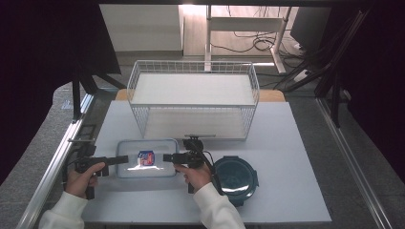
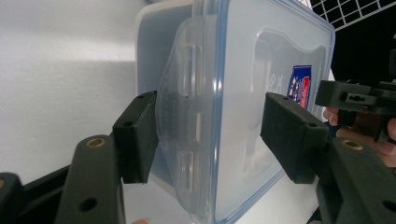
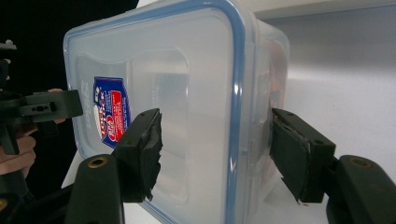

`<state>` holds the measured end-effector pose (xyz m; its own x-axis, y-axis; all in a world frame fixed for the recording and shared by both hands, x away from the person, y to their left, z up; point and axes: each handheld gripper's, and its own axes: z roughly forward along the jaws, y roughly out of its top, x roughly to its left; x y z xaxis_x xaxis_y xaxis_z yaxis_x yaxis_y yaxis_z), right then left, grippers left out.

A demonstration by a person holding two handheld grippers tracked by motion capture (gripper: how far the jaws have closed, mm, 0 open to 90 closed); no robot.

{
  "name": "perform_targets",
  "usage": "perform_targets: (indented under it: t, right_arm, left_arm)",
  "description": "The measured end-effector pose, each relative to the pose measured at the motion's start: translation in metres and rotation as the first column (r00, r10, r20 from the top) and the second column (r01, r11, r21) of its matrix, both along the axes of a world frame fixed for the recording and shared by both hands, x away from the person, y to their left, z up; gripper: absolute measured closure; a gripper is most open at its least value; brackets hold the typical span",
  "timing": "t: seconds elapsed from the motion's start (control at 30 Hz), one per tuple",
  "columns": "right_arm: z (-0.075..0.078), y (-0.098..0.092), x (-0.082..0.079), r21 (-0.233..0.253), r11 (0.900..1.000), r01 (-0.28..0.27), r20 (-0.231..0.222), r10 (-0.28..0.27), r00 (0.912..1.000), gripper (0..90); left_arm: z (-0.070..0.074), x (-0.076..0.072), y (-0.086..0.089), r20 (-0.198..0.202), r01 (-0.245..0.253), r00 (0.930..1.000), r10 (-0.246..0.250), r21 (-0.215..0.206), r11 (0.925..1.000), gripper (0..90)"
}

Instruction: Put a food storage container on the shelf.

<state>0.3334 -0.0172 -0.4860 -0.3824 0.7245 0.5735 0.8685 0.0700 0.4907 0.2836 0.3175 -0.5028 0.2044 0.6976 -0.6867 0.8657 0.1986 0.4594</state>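
A clear rectangular food box (image 1: 157,167) with a blue-rimmed snap lid and a red and blue label (image 1: 146,158) lies on the white table, in front of the wire basket. My left gripper (image 1: 122,159) is at its left end. In the left gripper view the box (image 2: 243,70) stands between the jaws of that gripper (image 2: 212,135), which is open, one pad (image 2: 137,135) against the latch flap. My right gripper (image 1: 167,157) is at the box's right end. It (image 3: 217,154) is open and straddles the lid rim of the box (image 3: 187,84).
A white wire basket (image 1: 193,98) stands at the back middle of the table (image 1: 296,143). A round dark teal container (image 1: 234,174) sits right of my right hand. A metal rail (image 1: 57,157) runs along the table's left side.
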Motion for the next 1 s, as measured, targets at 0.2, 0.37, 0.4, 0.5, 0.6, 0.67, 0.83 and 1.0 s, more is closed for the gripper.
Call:
perform_targets:
  t: [0.2, 0.37, 0.4, 0.5, 0.6, 0.67, 0.83, 1.0]
  right_arm:
    - [0.002, 0.000, -0.002, -0.002, 1.000, -0.006, 0.020, 0.006, 0.9998, 36.1]
    - [0.010, -0.002, -0.005, -0.001, 1.000, -0.001, 0.043, 0.001, 0.9991, 36.2]
    - [0.014, -0.004, -0.006, -0.004, 1.000, 0.000, 0.055, 0.000, 0.9985, 36.2]
    - [0.018, -0.007, -0.008, -0.008, 1.000, 0.004, 0.063, -0.003, 0.9980, 36.1]
    - [0.029, -0.015, -0.010, -0.011, 1.000, 0.009, 0.084, -0.008, 0.9965, 36.2]
    - [0.032, -0.017, -0.010, -0.012, 1.000, 0.013, 0.089, -0.012, 0.9960, 36.1]
    - [0.047, -0.030, -0.013, -0.008, 1.000, 0.023, 0.121, -0.022, 0.9924, 36.1]
    - [0.061, -0.042, -0.012, -0.001, 0.999, 0.041, 0.145, -0.040, 0.9886, 36.1]
  left_arm:
    - [0.006, -0.001, 0.000, 0.016, -0.002, 0.9999, 0.002, 0.005, 1.0000, 39.5]
    - [0.012, -0.001, -0.002, 0.031, 0.006, 0.9995, -0.006, 0.000, 1.0000, 39.8]
    - [0.014, -0.001, -0.003, 0.035, 0.009, 0.9994, -0.009, -0.002, 1.0000, 39.9]
    - [0.018, -0.001, -0.007, 0.045, 0.012, 0.9989, -0.012, -0.006, 0.9999, 39.9]
    - [0.028, 0.000, -0.015, 0.065, 0.026, 0.9976, -0.025, -0.009, 0.9996, 40.0]
    - [0.032, 0.001, -0.018, 0.075, 0.032, 0.9967, -0.031, -0.008, 0.9995, 40.0]
    - [0.047, 0.004, -0.029, 0.103, 0.044, 0.9937, -0.044, 0.000, 0.9990, 40.1]
    - [0.063, 0.011, -0.042, 0.124, 0.054, 0.9908, -0.054, 0.008, 0.9985, 40.0]
